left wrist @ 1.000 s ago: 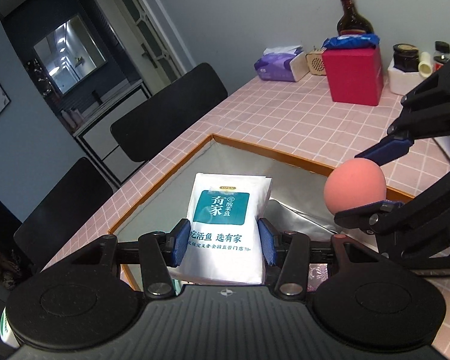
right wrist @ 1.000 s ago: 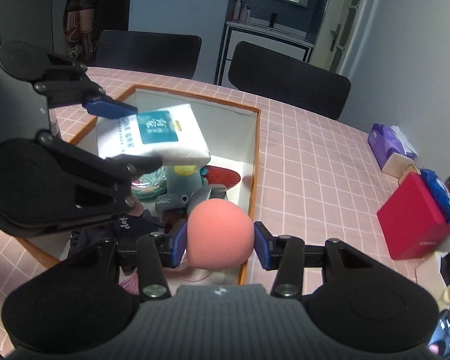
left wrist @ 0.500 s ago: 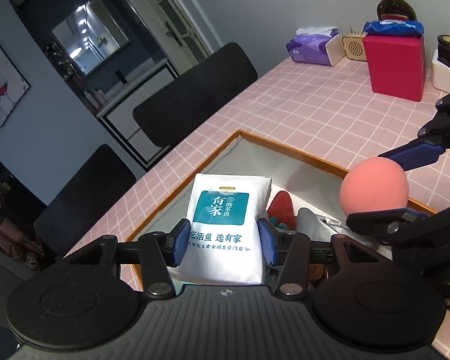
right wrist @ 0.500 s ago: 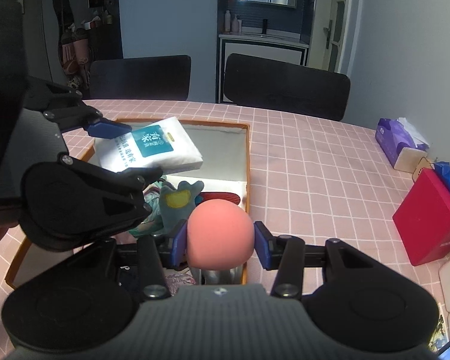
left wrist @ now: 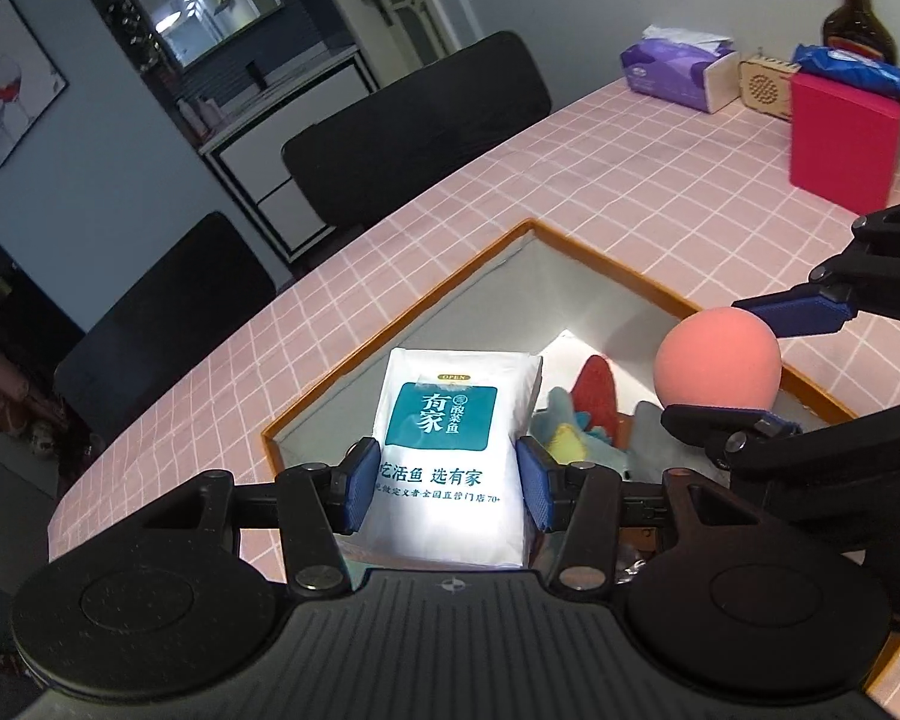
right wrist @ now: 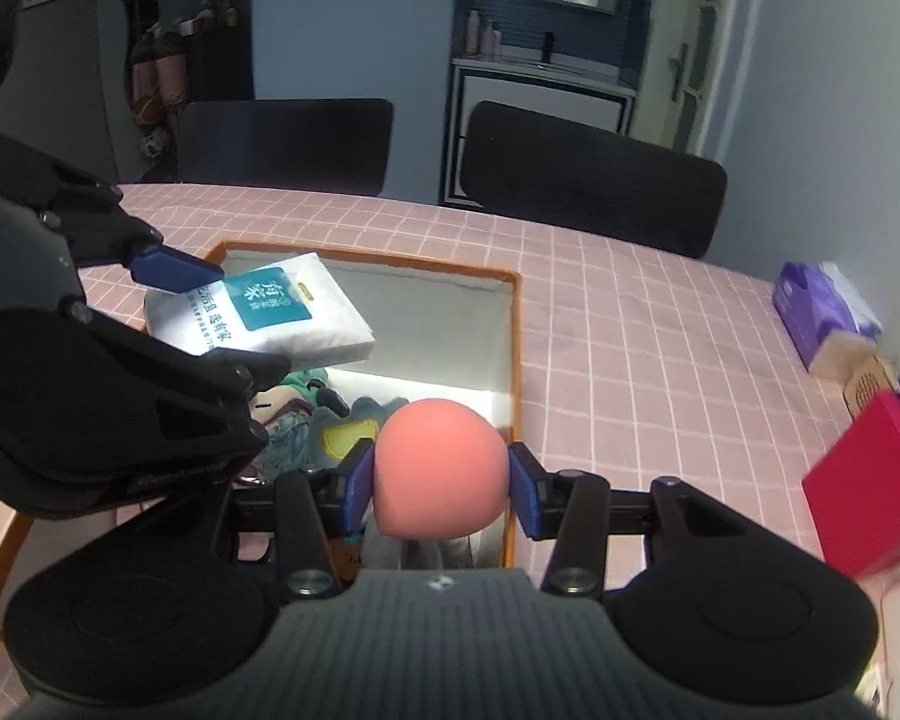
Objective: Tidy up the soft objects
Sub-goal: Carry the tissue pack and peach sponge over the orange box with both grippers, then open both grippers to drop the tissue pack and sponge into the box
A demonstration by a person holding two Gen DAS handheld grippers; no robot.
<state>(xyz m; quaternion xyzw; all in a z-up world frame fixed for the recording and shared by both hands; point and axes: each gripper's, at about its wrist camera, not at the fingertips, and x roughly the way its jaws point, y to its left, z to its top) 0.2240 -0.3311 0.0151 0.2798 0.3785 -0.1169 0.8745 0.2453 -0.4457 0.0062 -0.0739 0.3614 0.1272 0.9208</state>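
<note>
My left gripper [left wrist: 447, 483] is shut on a white tissue pack with a teal label [left wrist: 450, 450], held above the orange-rimmed box [left wrist: 606, 261]. The same tissue pack [right wrist: 270, 312] shows at the left of the right wrist view, between the left gripper's fingers [right wrist: 171, 270]. My right gripper [right wrist: 441, 486] is shut on a pink foam ball [right wrist: 439, 485], over the box's near right corner. That ball [left wrist: 717, 360] hangs at the right in the left wrist view. Inside the box [right wrist: 513, 324] lie a blue-green plush toy [right wrist: 354, 420] and other soft items, partly hidden.
A red box [left wrist: 843, 138], a purple tissue box [left wrist: 678, 72], a small wooden speaker [left wrist: 762, 87] and a dark bottle [left wrist: 858, 18] stand at the pink tiled table's far end. Black chairs [right wrist: 588, 180] line the far side of the table [right wrist: 630, 324].
Both grippers have drifted back across the box with their loads still gripped. The left gripper has rolled, so the table and the box look tilted now.
</note>
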